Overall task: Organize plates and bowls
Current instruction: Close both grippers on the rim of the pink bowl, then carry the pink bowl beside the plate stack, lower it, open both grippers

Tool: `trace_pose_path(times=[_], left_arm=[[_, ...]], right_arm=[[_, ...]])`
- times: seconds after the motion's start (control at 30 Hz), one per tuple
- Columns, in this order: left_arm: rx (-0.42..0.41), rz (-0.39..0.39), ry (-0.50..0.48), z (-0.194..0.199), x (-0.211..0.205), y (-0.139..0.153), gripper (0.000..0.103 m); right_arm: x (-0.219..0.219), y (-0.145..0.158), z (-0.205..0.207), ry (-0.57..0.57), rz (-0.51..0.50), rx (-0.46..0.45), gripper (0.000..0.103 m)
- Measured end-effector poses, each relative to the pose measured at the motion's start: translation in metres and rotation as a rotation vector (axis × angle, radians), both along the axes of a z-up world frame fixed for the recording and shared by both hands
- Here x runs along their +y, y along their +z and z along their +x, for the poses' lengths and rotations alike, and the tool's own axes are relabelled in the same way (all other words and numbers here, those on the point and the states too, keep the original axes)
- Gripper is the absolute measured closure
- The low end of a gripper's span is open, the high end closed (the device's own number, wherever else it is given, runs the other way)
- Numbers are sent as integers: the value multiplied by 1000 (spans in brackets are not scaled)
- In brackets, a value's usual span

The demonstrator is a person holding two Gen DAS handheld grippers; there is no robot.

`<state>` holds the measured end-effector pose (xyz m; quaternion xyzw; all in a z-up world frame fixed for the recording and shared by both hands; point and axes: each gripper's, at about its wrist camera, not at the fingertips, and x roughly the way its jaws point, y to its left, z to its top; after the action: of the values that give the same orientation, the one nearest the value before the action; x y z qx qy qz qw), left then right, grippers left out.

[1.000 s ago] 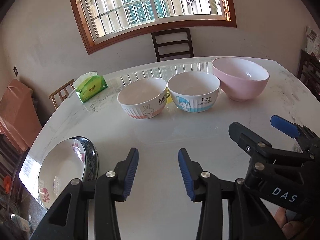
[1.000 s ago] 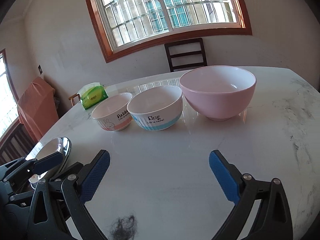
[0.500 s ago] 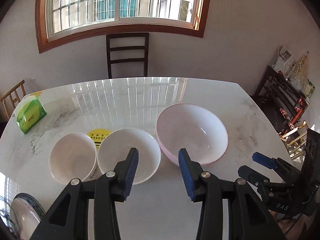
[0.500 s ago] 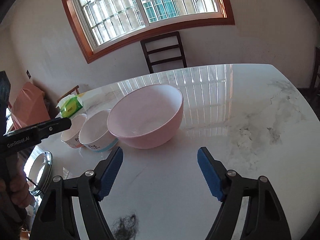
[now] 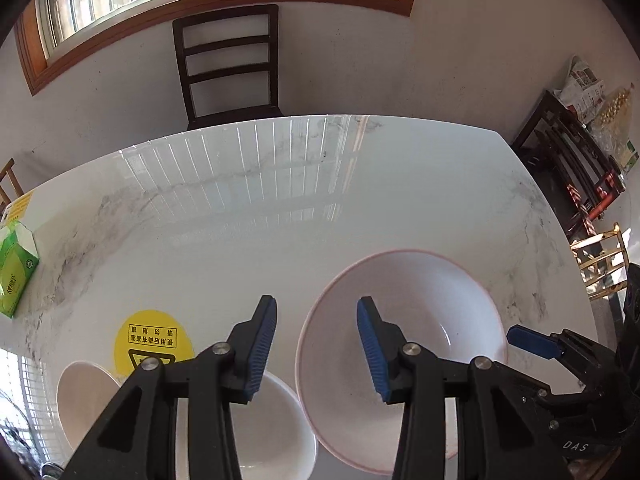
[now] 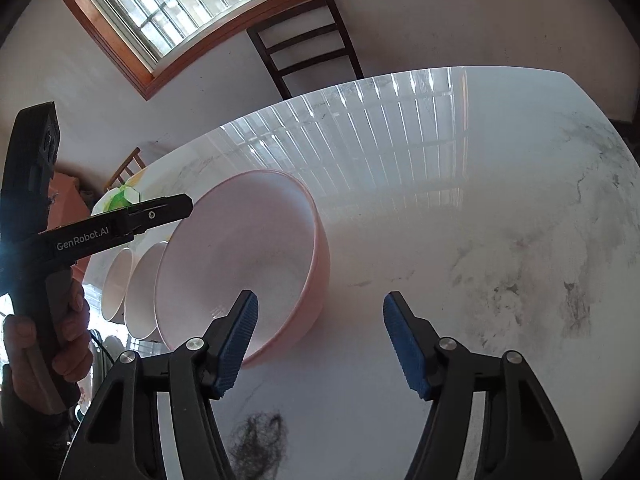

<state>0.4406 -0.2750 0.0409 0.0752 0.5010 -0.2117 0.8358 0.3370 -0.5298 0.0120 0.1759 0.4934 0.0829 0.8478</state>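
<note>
Both of your hands have swung across the bench [image 5: 280, 208] since a second ago: the plate stack at the left edge has left the left wrist view, and the pink bowl [image 5: 404, 336] now sits directly under the left tongs [image 5: 316, 344]. Left tongs: pads apart, nothing between them, hovering above the near-left rim of the pink bowl and the white bowl [image 5: 276, 432] beside it. A second white bowl [image 5: 82, 396] stands further left, next to a yellow sticker [image 5: 154, 340]. Right tongs [image 6: 318, 346]: jaws have just been closing, still apart and empty; the left pad lies over the pink bowl's rim [image 6: 280, 344], contact uncertain through fisheye distortion. Your left hand [image 6: 48, 344] grips its handle. Green tissue pack [image 5: 14, 268] at far left.
</note>
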Motion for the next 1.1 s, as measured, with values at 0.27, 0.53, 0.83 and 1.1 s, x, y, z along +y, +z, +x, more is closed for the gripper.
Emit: trace_pose_path(times=[0.27,0.53,0.83,1.1], left_arm=[[43,91,-47,-1,-13,-31,60],[65,49,1,-8,-12,-31,92],[102,-24,13,-66,11,-19,95],[94,-65,33,-143,64,6,95]], right_arm=[[-1,-17,3,13,60,86,46],[6,-24,2,57,52,131,71],[2,-9,-34,96,68,128,72],[40,15,-93,173,77,120,72]])
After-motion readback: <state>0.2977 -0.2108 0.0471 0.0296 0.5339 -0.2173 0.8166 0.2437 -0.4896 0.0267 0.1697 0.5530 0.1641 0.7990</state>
